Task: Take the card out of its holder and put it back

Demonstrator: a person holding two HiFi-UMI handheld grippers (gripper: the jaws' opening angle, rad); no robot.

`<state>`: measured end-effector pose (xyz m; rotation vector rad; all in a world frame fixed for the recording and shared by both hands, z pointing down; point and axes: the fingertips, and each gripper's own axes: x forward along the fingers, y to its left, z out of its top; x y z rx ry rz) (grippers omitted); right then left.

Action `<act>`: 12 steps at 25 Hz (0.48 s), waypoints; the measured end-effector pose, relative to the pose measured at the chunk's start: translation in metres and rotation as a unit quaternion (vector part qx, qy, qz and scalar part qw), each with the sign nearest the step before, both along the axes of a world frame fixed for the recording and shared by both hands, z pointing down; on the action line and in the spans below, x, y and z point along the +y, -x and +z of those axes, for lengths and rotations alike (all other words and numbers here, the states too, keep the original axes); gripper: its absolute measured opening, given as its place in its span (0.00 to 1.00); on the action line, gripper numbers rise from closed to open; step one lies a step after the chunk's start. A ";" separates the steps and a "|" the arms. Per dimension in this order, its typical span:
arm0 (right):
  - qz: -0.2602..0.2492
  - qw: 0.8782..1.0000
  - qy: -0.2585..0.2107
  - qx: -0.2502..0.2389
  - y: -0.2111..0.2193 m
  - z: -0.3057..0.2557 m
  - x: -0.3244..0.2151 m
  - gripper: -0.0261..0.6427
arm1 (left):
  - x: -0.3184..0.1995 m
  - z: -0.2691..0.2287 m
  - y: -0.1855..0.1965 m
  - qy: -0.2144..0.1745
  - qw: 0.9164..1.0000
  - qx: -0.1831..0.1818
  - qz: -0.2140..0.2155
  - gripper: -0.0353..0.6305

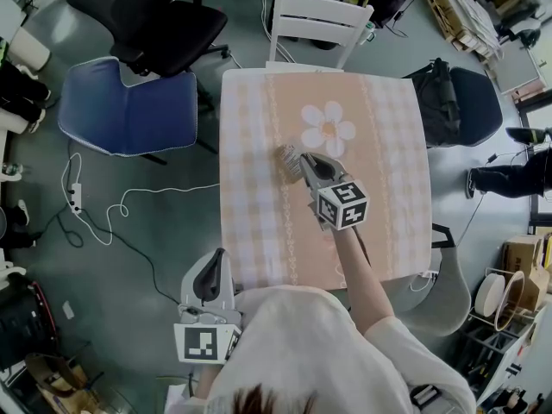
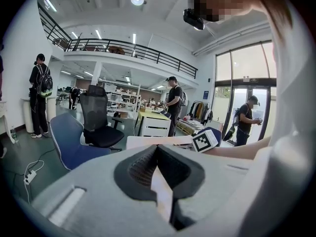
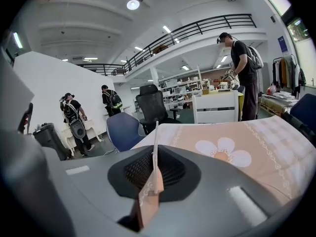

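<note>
My right gripper [image 1: 294, 161] is over the middle of the peach checked table [image 1: 255, 231], just below the flower print [image 1: 328, 129]. Its jaws are shut on a thin pale card [image 1: 285, 154]. The right gripper view shows that card [image 3: 156, 135] edge-on, standing up between the black pads of the right gripper [image 3: 155, 154]. Whether a holder is around it I cannot tell. My left gripper [image 1: 211, 272] hangs off the table's near left corner, beside the person's body, jaws together. In its own view the left gripper [image 2: 158, 151] holds nothing that I can make out.
A white chair [image 1: 317, 22] stands at the table's far side, a dark chair [image 1: 466, 102] at its right. A blue chair [image 1: 129, 115] and a black office chair [image 1: 147, 11] stand left of it. Cables and a power strip [image 1: 74, 198] lie on the floor.
</note>
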<state>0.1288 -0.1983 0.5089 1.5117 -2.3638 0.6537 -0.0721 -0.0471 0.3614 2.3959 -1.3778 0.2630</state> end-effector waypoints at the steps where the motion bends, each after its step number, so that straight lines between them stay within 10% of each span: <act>1: 0.001 1.000 -0.001 -0.001 0.000 -0.002 0.000 0.06 | 0.000 0.000 0.000 0.000 1.000 0.000 0.000 0.05; 12: 0.005 1.000 -0.012 -0.002 -0.003 -0.013 -0.002 0.06 | 0.000 -0.002 0.000 -0.005 1.000 0.006 0.002 0.05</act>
